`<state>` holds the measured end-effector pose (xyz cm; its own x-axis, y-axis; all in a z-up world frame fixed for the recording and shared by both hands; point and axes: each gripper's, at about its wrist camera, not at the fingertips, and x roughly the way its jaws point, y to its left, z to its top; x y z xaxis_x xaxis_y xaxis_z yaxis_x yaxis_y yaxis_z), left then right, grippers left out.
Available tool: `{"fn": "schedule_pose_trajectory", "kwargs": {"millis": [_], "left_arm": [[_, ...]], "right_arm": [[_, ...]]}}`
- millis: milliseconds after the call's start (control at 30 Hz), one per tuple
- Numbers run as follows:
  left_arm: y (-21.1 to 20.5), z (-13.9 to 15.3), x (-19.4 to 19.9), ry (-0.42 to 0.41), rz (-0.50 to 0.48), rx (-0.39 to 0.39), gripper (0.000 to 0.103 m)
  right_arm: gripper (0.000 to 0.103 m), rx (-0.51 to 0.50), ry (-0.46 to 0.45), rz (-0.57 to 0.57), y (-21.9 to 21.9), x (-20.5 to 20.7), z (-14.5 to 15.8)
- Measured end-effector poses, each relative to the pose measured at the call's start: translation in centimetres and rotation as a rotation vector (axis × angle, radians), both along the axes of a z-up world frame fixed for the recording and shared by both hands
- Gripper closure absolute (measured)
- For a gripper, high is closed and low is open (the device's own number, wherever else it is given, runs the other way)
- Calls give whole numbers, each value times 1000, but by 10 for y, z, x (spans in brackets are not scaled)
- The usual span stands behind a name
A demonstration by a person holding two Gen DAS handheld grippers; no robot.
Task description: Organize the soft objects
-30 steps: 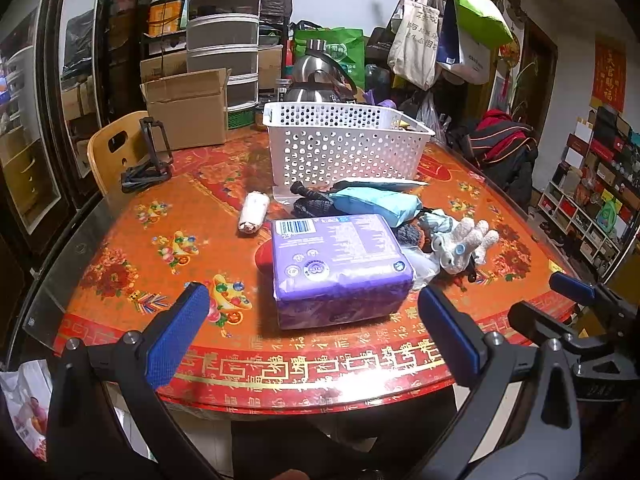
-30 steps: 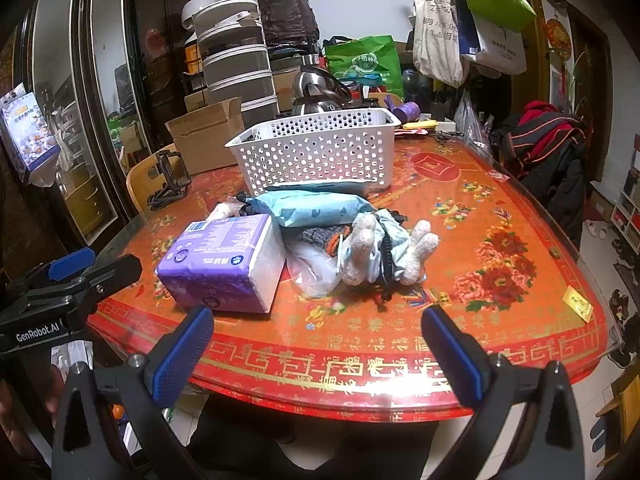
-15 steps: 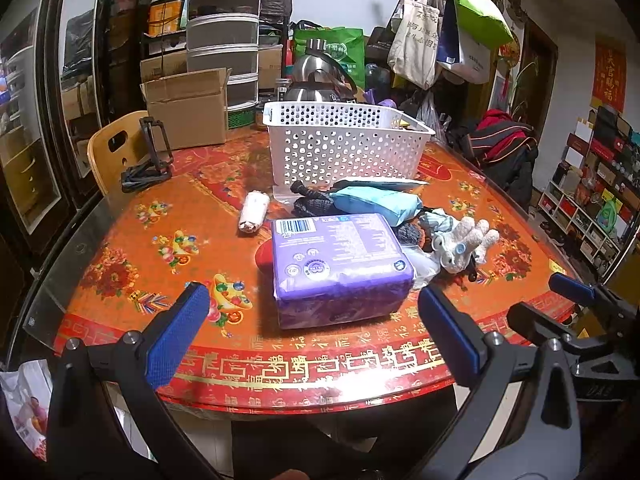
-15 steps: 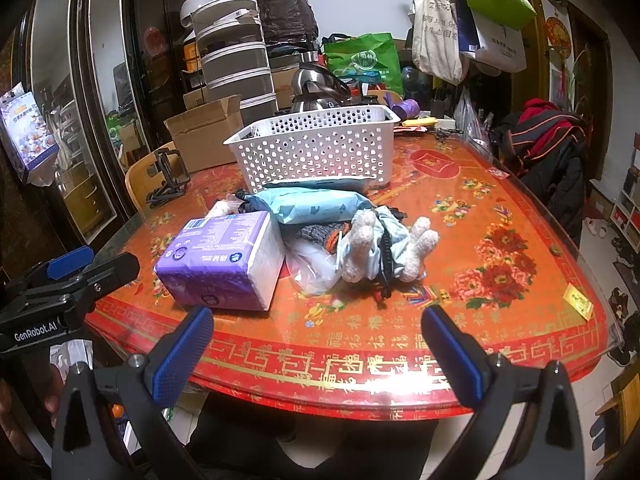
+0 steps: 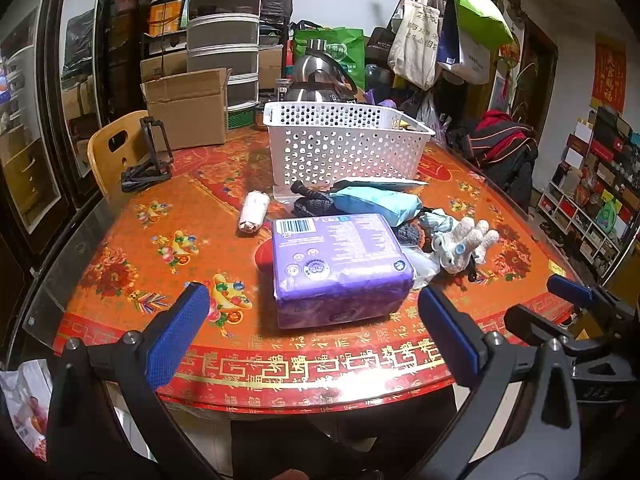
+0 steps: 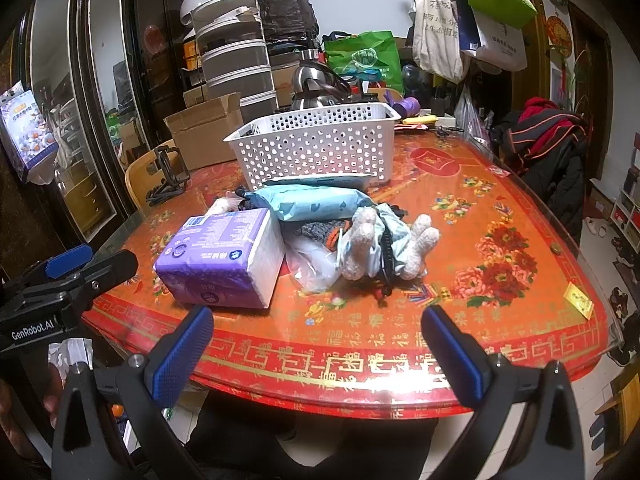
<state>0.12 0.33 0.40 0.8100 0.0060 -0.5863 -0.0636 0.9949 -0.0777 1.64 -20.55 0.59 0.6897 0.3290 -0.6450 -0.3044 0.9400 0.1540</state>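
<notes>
A purple tissue pack [image 5: 338, 266] [image 6: 220, 258] lies on the red patterned table. Behind it lie a light blue packet [image 5: 376, 202] [image 6: 314, 204], dark knitted items [image 5: 312, 202], a clear plastic bag [image 6: 312, 258] and a white plush toy [image 5: 460, 244] [image 6: 384, 246]. A small white roll [image 5: 253, 213] lies to the left. A white perforated basket [image 5: 340, 144] [image 6: 316, 144] stands behind the pile. My left gripper [image 5: 314, 332] is open, just short of the tissue pack. My right gripper [image 6: 316, 346] is open at the table's front edge, short of the plush toy.
A black folding stand [image 5: 150, 160] sits at the table's back left by a wooden chair [image 5: 112, 148]. A cardboard box [image 5: 186, 110], stacked drawers [image 5: 224, 40], a kettle [image 5: 320, 80] and hanging bags [image 5: 440, 36] crowd the back. The table edge [image 6: 360, 376] runs just ahead of both grippers.
Both grippers have edged very slightly; the right wrist view shows the pile a touch closer. Nothing on the table has moved.
</notes>
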Motion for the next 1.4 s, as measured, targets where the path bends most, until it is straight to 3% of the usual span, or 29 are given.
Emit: {"fn": "schedule_pose_trajectory", "kwargs": {"millis": [733, 900, 967, 1133, 1267, 1400], "left_arm": [[7, 0, 0, -6, 8, -1, 0], [18, 2, 5, -20, 7, -17, 0], [27, 2, 6, -46, 12, -20, 0], [58, -11, 28, -7, 42, -28, 0], [74, -29, 33, -2, -55, -105, 0], [68, -47, 33, -1, -99, -79, 5]], "right_arm": [[0, 6, 2, -6, 0, 2, 0], [0, 77, -116, 5, 0, 4, 3], [0, 62, -161, -8, 4, 11, -2], [0, 96, -63, 53, 22, 38, -30], [1, 72, -62, 121, 46, 38, -49], [10, 79, -76, 181, 58, 36, -55]]}}
